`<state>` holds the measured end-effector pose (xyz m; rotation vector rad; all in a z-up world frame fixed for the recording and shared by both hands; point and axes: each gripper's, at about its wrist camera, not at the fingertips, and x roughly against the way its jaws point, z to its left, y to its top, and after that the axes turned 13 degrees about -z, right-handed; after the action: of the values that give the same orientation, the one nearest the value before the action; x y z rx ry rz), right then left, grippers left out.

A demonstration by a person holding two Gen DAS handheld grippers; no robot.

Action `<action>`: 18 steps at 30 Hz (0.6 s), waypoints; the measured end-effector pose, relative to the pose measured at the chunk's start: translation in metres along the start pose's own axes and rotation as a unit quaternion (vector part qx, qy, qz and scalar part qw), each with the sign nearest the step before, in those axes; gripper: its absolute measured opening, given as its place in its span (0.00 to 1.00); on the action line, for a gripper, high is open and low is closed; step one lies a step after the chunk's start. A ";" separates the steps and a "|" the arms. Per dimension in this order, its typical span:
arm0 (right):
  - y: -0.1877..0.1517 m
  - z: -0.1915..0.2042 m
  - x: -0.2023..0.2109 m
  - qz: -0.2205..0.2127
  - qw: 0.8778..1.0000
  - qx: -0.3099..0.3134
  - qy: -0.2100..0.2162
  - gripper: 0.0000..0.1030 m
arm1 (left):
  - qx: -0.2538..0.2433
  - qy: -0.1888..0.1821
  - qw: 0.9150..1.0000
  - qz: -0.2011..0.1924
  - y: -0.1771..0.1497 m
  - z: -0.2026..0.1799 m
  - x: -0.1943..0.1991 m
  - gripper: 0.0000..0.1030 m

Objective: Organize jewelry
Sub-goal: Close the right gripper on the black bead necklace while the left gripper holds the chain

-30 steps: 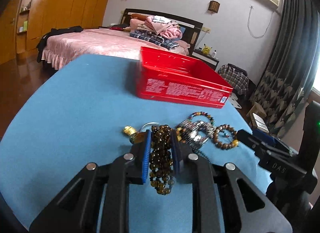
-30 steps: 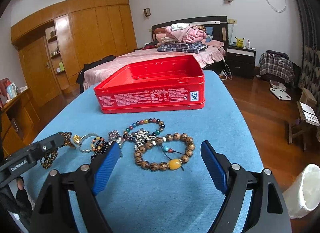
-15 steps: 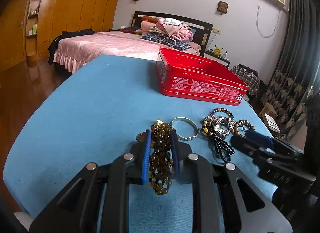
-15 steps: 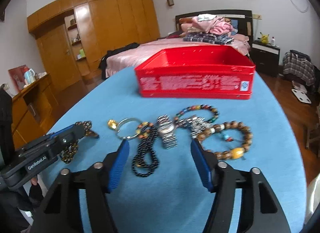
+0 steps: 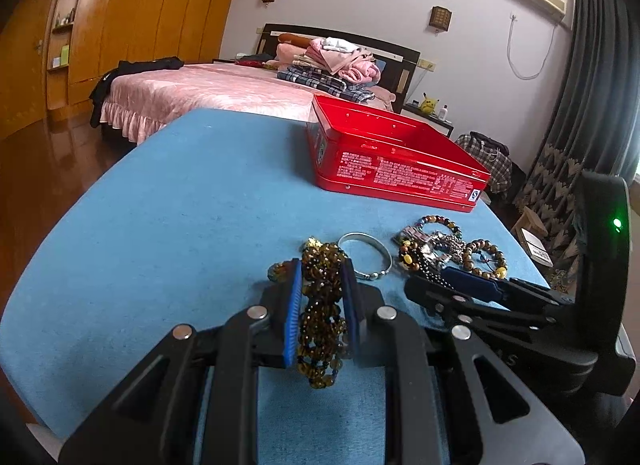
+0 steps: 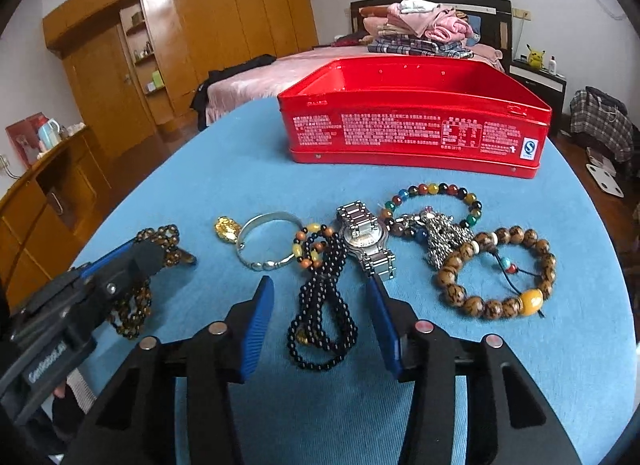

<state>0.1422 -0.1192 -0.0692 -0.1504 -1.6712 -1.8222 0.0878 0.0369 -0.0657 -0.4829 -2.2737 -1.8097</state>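
Left claw: our left gripper point(image 5: 322, 297) is squeezed tight on the brown glass bead string point(image 5: 320, 317), low in the middle.
Right claw: our right gripper point(image 6: 320, 305) is closing around the black bead string point(image 6: 322, 305), not pinching yet.
Box: the open red tin box point(image 6: 412, 133) sits up top on the blue table cloth point(image 6: 224, 173).

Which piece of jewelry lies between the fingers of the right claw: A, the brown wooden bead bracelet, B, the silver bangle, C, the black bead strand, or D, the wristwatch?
C: the black bead strand lies on the blue cloth between the closing fingers of the right claw, not yet pinched.
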 end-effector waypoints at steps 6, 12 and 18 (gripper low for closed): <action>-0.001 0.008 -0.004 0.009 1.000 0.024 0.003 0.22 | 0.000 -0.001 1.000 0.000 -0.001 0.000 -0.001 0.17; -0.001 0.007 0.006 0.003 0.999 0.030 0.014 0.19 | 0.002 0.002 1.000 -0.003 0.002 0.000 0.000 0.17; 0.011 -0.005 0.021 -0.016 1.000 0.007 0.022 0.19 | -0.001 0.001 1.000 -0.015 0.009 -0.004 0.003 0.17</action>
<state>0.1331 -0.1313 -0.0501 -0.0775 -1.6632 -1.8245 0.0878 0.0356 -0.0557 -0.4495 -2.2915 -1.8260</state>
